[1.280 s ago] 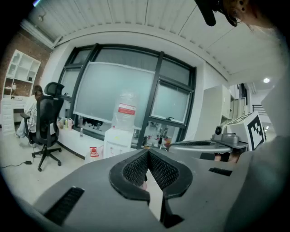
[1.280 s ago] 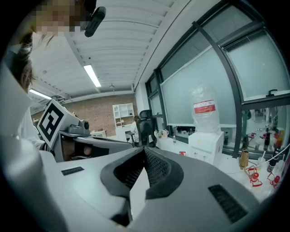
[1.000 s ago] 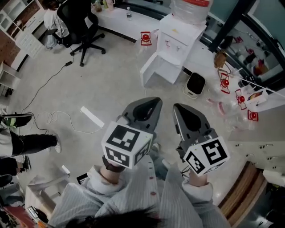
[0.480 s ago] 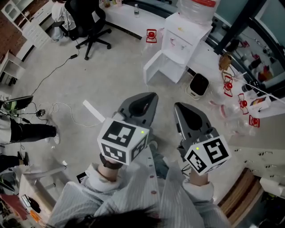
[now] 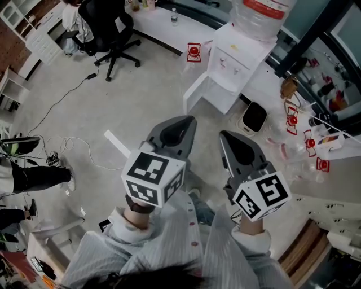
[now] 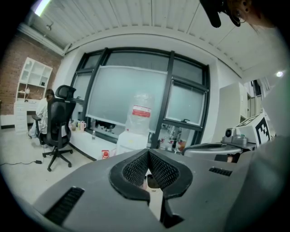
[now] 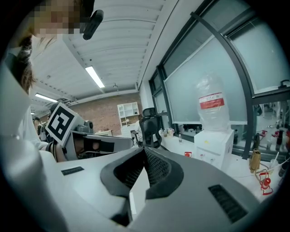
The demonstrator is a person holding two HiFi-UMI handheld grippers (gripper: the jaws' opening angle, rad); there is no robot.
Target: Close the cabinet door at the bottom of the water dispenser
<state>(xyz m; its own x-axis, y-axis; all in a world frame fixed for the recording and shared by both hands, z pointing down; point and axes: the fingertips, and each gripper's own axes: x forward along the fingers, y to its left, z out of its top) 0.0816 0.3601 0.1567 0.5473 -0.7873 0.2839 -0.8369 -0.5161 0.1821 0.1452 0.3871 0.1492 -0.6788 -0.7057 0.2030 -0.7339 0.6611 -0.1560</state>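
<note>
The white water dispenser (image 5: 240, 53) stands at the top of the head view with a clear bottle (image 5: 260, 14) on it. Its bottom cabinet door (image 5: 196, 93) hangs open, swung out to the left. Both grippers are held side by side well short of it, pointing at it. My left gripper (image 5: 189, 120) is shut and empty, and so is my right gripper (image 5: 223, 136). In the left gripper view the jaws (image 6: 148, 152) meet at the tip, with the dispenser (image 6: 130, 141) beyond. The right gripper (image 7: 144, 149) is pressed shut, and the dispenser (image 7: 213, 146) stands to its right.
A black office chair (image 5: 110, 28) stands at the back left beside a long white ledge (image 5: 163, 22). Red-and-white items (image 5: 193, 52) and a black-and-white device (image 5: 254, 117) lie near the dispenser. A cable (image 5: 62, 107), a white strip (image 5: 117, 144) and a person's legs (image 5: 31, 176) are at the left.
Both grippers have moved forward over the floor toward the dispenser, which now appears slightly larger and lower in the head view. Both stay shut.
</note>
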